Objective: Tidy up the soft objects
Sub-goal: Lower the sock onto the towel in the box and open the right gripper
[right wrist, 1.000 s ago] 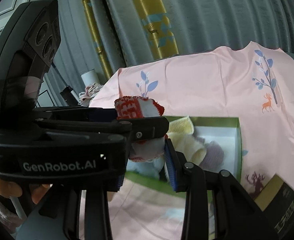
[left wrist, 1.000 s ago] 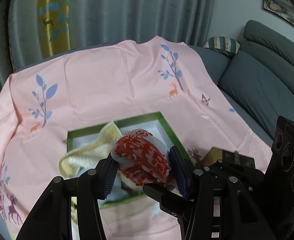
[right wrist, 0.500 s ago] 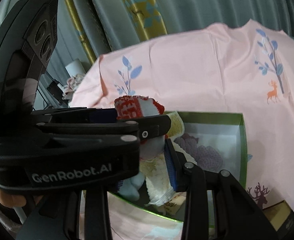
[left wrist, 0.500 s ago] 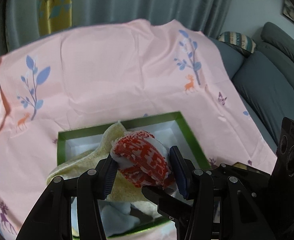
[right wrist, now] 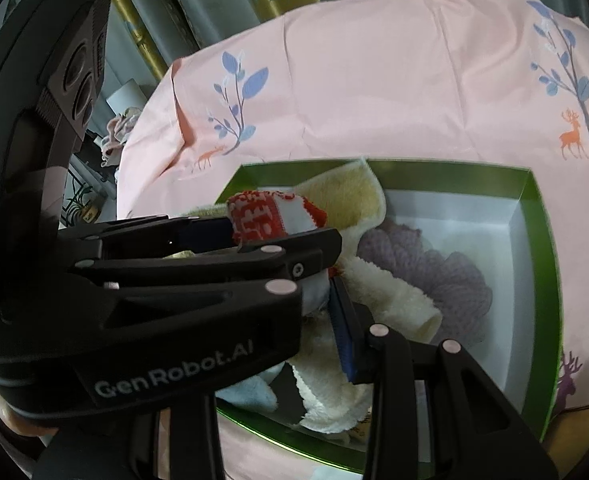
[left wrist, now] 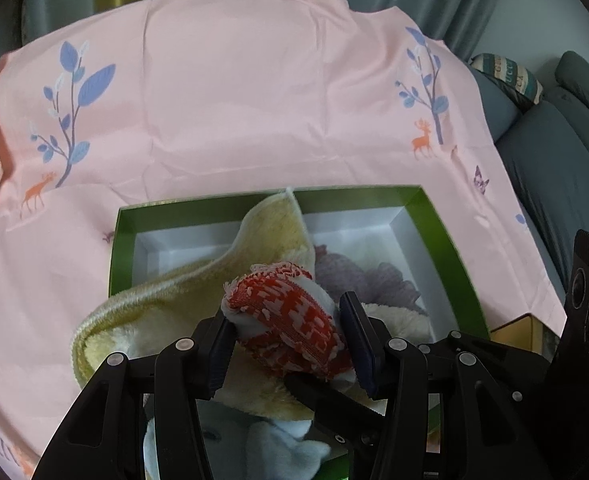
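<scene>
Red-and-white patterned cloth (left wrist: 290,322) sits pinched between the fingers of the left gripper (left wrist: 290,340), bunched into a wad, held just above the near part of the green box (left wrist: 434,220). From the right wrist view, the right gripper (right wrist: 318,304) is right alongside it; its one visible blue pad (right wrist: 344,334) is near the same cloth (right wrist: 268,218), but whether those fingers are spread or pinching I cannot tell. Under the wad, a pale blue cloth (left wrist: 290,448) lies at the box's near edge, with a yellow towel (left wrist: 198,300) draped over the left rim. Further in, a lilac fluffy cloth (left wrist: 374,284) and a cream towel (right wrist: 390,300) rest on the white floor. Beyond lies the pink tablecloth (left wrist: 234,100), and a grey sofa (left wrist: 554,160) at the far right.
</scene>
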The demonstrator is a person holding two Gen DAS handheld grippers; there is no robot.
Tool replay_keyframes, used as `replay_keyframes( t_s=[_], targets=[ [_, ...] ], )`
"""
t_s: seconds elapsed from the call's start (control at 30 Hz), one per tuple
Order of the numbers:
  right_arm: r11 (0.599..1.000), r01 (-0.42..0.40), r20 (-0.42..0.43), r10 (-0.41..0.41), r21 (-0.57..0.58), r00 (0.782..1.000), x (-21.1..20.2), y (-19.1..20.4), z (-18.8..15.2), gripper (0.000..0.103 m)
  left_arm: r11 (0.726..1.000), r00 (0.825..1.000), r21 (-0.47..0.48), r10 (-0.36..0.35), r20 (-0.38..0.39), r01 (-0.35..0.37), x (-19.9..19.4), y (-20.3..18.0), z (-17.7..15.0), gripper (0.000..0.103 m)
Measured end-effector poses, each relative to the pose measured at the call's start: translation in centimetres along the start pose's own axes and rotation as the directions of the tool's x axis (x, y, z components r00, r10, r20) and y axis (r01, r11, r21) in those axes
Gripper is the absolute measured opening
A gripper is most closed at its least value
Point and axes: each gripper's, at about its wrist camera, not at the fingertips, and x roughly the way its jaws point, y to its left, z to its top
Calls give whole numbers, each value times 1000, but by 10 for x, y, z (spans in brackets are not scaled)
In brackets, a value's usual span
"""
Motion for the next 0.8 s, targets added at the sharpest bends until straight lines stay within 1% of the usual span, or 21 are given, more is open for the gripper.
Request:
replay_keyframes(
  t_s=[0.37, 0.43, 0.5, 0.53, 0.63, 0.7, 0.77, 0.8],
  targets=[
    [1000, 24, -31, -24, 7, 999, 6, 1, -1, 40, 1000, 1000, 13, 22, -5, -22, 5, 0, -7, 51],
    [1000, 30, -39, -29, 4, 999, 6, 1, -1, 43, 1000, 1000, 10, 25, -12, -25, 5, 0, -8, 53],
    [999, 35, -42, -35, 3, 999, 4, 1, -3, 48, 999, 999, 13, 40, -18, -40, 4, -1, -10, 65],
    [999, 35, -41, -35, 4, 999, 3, 1, -4, 49, 999, 999, 18, 46, -18, -46, 2, -2, -11, 67],
    [999, 43, -36, -43, -1, 998, -1, 1, -6, 58, 997, 998, 38, 65, -10, -64, -5, -6, -15, 70],
    [998, 62, -33, -62, -14, 998, -6, 2, -8, 72, 996, 997, 52, 74, 3, -74, -13, -10, -18, 83],
    [996, 79, -23, -80, -26, 997, -13, 4, -11, 78, 994, 995, 62, 92, 24, -93, -23, -12, -21, 85],
    [996, 89, -14, -89, -32, 996, -18, 5, -13, 79, 993, 994, 64, 100, 33, -102, -28, -12, -22, 85]
  ],
)
